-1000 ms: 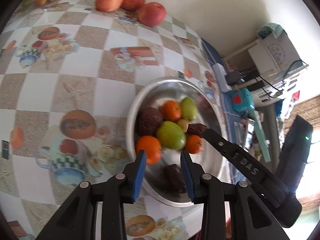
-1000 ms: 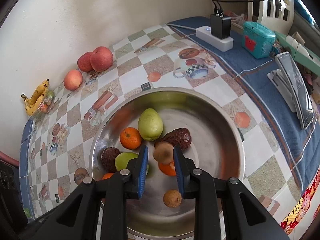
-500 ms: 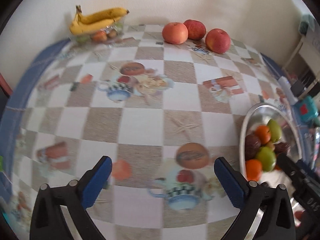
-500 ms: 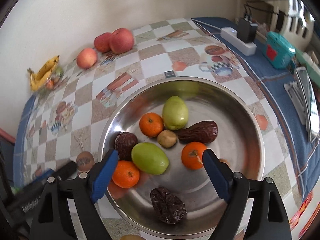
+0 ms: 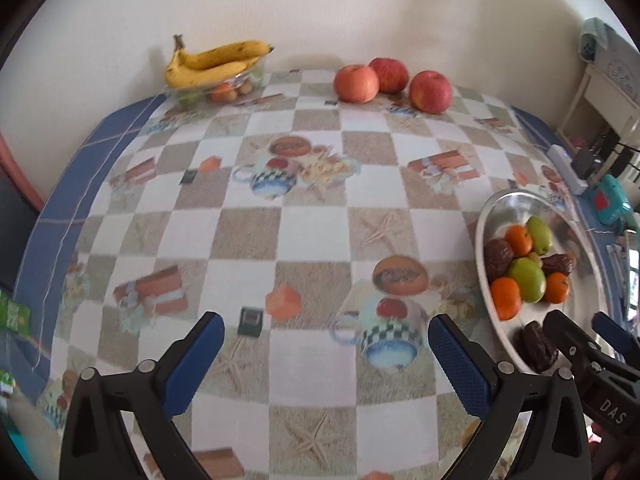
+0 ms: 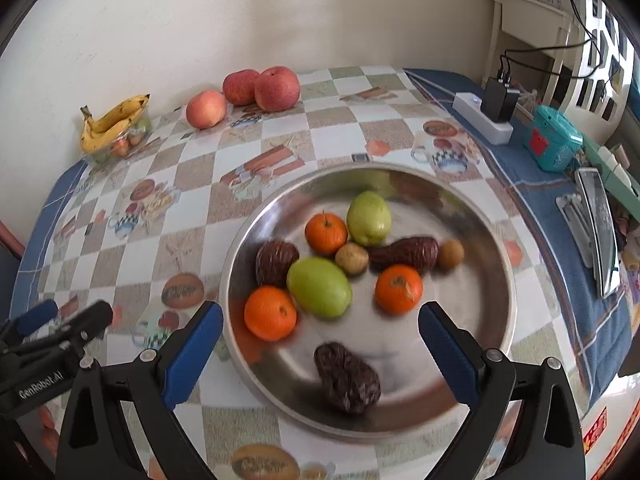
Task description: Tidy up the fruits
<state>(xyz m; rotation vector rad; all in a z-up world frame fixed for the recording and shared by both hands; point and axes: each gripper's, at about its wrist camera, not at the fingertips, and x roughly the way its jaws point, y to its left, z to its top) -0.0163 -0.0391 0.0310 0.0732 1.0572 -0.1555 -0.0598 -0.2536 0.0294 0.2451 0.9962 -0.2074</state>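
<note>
Checkered counter fills your view: both tongs, left and right, have backed off the steel bowl, now wide open and empty, fruit sorting barely begun.

Soft, even daylight is filling both views. Fisheye bending is curving the tablecloth edges, with dark vignetting in the corners. The metal bowl is reflecting pale glare, and motion blur is smearing its fruit. Faint shadows are lying on the far wall.
</note>
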